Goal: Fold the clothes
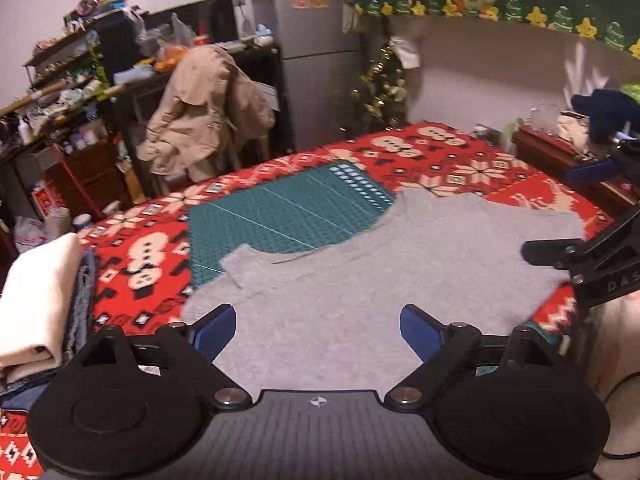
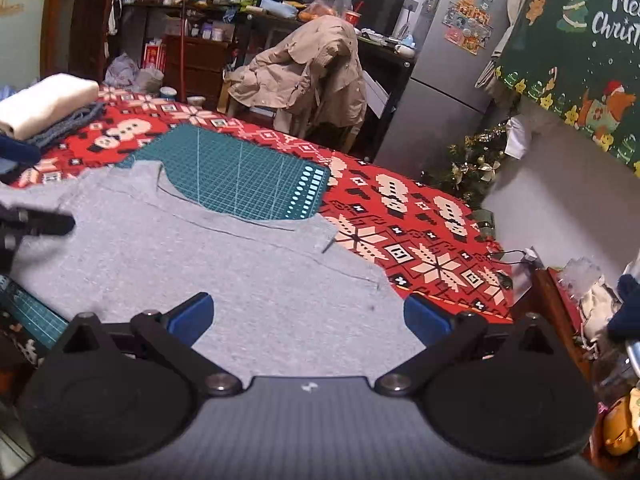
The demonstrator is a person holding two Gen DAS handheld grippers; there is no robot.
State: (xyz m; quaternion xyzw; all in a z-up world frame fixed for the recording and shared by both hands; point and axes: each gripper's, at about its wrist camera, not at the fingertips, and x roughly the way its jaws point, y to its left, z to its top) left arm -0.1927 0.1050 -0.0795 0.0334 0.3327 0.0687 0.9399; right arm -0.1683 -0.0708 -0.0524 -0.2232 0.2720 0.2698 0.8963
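**Mia:** Left wrist view first. What is cut off or unclear?

**Tom:** The grey garment (image 1: 360, 276) runs under the left gripper (image 1: 318, 330) at the bottom, so its near edge is hidden. Its weave is blurred. At the right edge only part of the right gripper (image 1: 560, 256) shows, dark, one finger reaching in over the cloth. At the left, the folded stack (image 1: 40, 300) is cropped by the frame.

**Mia:** And the grippers' pose?

**Tom:** Both point forward and downward over the cloth. The left one's blue pads (image 1: 214, 330) stand wide apart, with nothing between them but the grey fabric lying below; I see no pinch. In the right wrist view the right gripper (image 2: 308, 318) is likewise spread wide, pads clear of the cloth. Whether either hovers or touches, I cannot tell.

**Mia:** Where does the garment lie?

**Tom:** Flat on the red patterned cloth (image 2: 420, 240), partly covering the green cutting mat (image 2: 248, 176). Its curved neckline opens away from the grippers, toward the mat. Its long axis runs side to side across both views.
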